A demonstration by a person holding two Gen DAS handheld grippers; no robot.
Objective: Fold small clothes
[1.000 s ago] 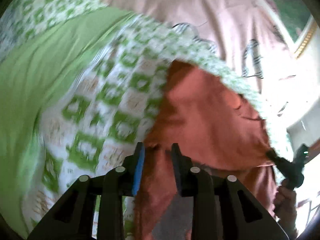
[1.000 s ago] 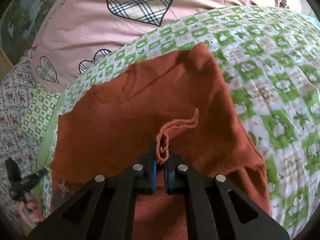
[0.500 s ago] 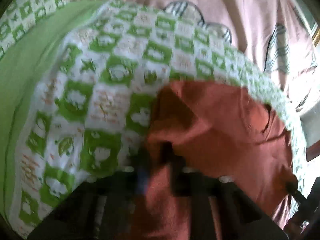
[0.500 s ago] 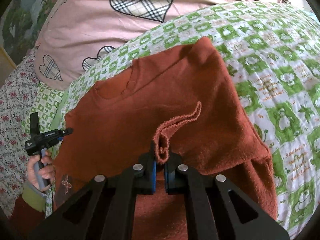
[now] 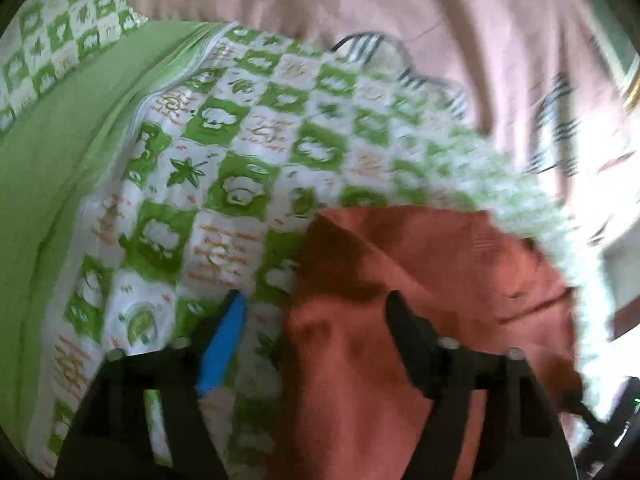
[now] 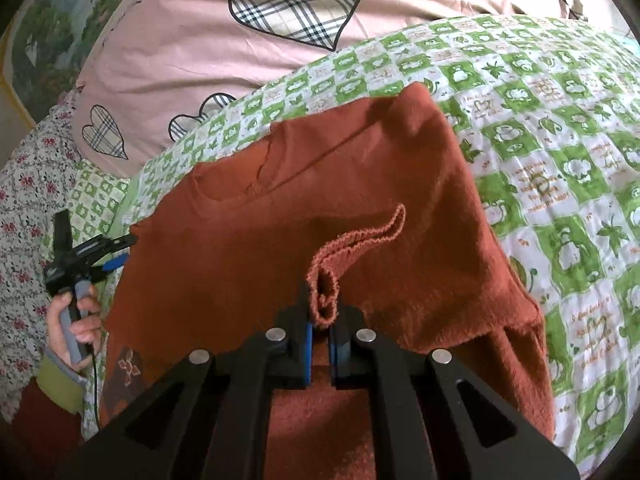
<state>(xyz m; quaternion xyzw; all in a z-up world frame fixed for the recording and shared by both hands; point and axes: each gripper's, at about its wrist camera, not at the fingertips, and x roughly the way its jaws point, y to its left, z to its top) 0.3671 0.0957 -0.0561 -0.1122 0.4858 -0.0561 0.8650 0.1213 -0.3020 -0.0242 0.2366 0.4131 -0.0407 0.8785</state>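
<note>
Released: the left claw [image 5: 316, 308], which a second ago had the garment's [image 6: 320, 200] edge between its jaws, has just been opening and now stands about half open. The rust-red cloth lies beneath the gap and its right finger, but neither pad presses on it. In the right wrist view the same claw has travelled in from the frame's lower left to the garment's left edge, carried in a hand [image 6: 74, 320].

The garment lies spread on the bed's green-checked quilt [image 6: 560, 140], its far corner towards the pink heart-print pillow [image 6: 240, 40]. One fold looks laid: a doubled layer covers the near right part.

The right claw [image 6: 320, 332] is all but closed, pinching a ribbed hem strip [image 6: 360, 236] that curls up from the middle of the garment. It has not shifted.

Judgement: the left side's fold has been set down and let go; the right still holds its edge, so a further fold or a release remains. The left wrist view is blurred, so the lie of the cloth's edge there cannot be confirmed.
</note>
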